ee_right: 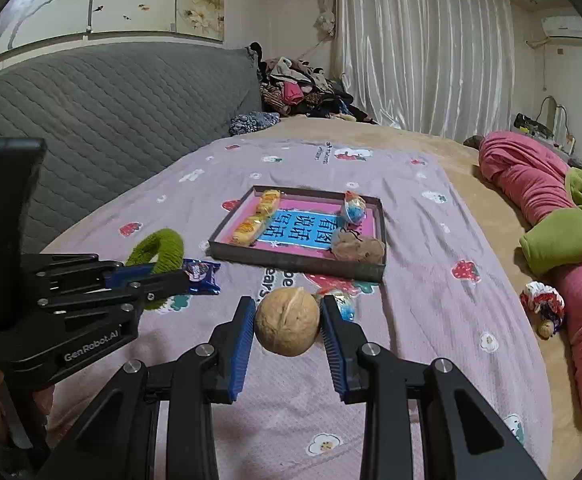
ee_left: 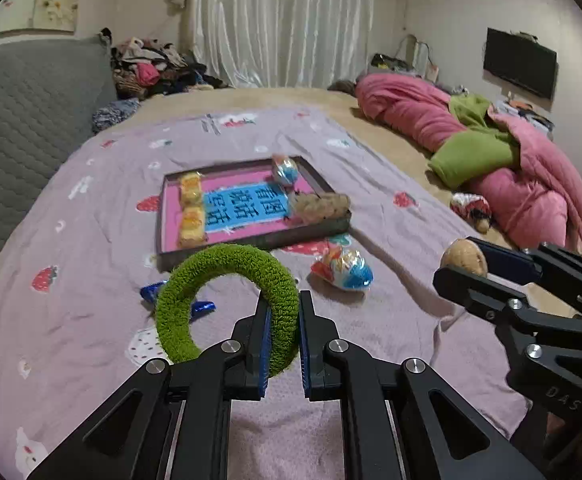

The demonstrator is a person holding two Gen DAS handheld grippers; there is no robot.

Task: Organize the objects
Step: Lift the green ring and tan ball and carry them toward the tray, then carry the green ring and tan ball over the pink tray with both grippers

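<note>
My left gripper (ee_left: 284, 308) is shut on a green fuzzy ring (ee_left: 227, 268), held upright above the purple bedspread (ee_left: 371, 320). My right gripper (ee_right: 288, 312) is shut on a round tan walnut (ee_right: 288, 326); it also shows in the left wrist view (ee_left: 463, 259). Ahead lies a shallow box tray (ee_left: 163, 216) with a pink and blue bottom. It holds two yellow snack packs (ee_left: 191, 212), a blue-white candy (ee_left: 285, 170) and brown walnuts (ee_left: 323, 206). The ring also shows in the right wrist view (ee_right: 159, 252), in the left gripper (ee_right: 179, 276).
A blue-white wrapped candy (ee_left: 343, 270) lies on the bedspread in front of the tray. A blue wrapper (ee_right: 201, 276) lies beside the ring. A pink and green quilt (ee_left: 491, 152) is bunched at the right. A grey headboard (ee_right: 91, 120) stands on the left.
</note>
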